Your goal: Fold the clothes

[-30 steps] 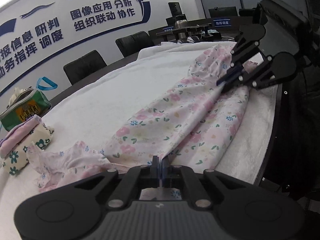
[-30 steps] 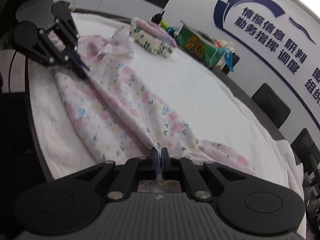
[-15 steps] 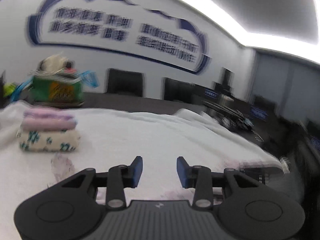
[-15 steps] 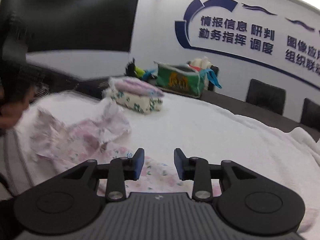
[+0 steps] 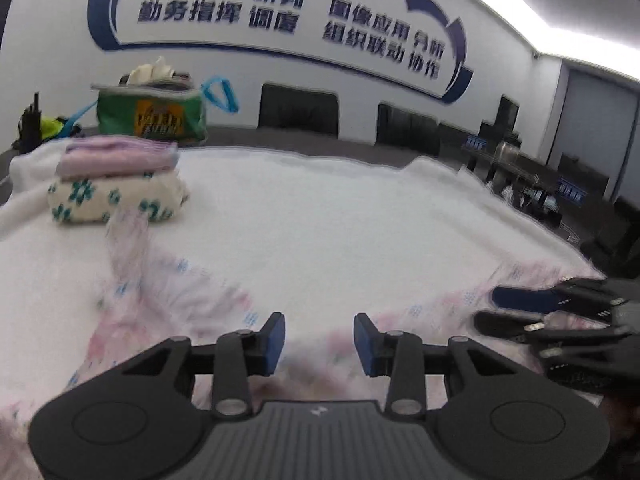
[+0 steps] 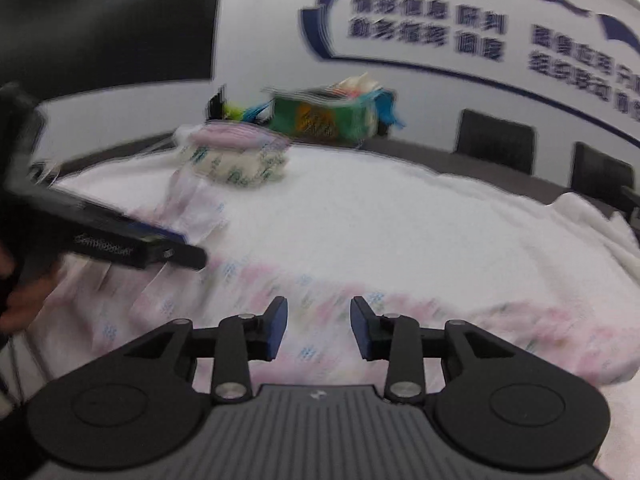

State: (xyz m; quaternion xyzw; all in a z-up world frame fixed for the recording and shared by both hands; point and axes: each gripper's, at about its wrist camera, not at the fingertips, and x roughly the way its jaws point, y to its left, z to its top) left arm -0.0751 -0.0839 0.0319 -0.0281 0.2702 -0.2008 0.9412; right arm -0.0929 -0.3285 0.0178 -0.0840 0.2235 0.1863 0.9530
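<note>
Both grippers have let go. Left gripper (image 5: 319,338) shows its blue pads standing apart with nothing between them, and the right gripper (image 6: 318,328) is the same; a second ago each was pinched shut on an edge of the floral garment (image 6: 248,292), and the jaws have just been opening, with no cloth left in either gap. Cameras that were tilted over the stretched fabric now look level across the table.

Floral garment lies spread low on the white towel covering (image 5: 320,216), directly below and ahead of both sets of fingers, its pale pink print running from near the folded stack (image 5: 116,184) on the left across to the right edge. Motion blur hides the exact lie of its creases. A green bag (image 5: 152,114) sits behind the stack, apart from the work.

Judgement: one fold has been laid down and released. The garment is not yet a compact packet like those in the stack, so further folds likely remain; fresh grip points must be chosen.
</note>
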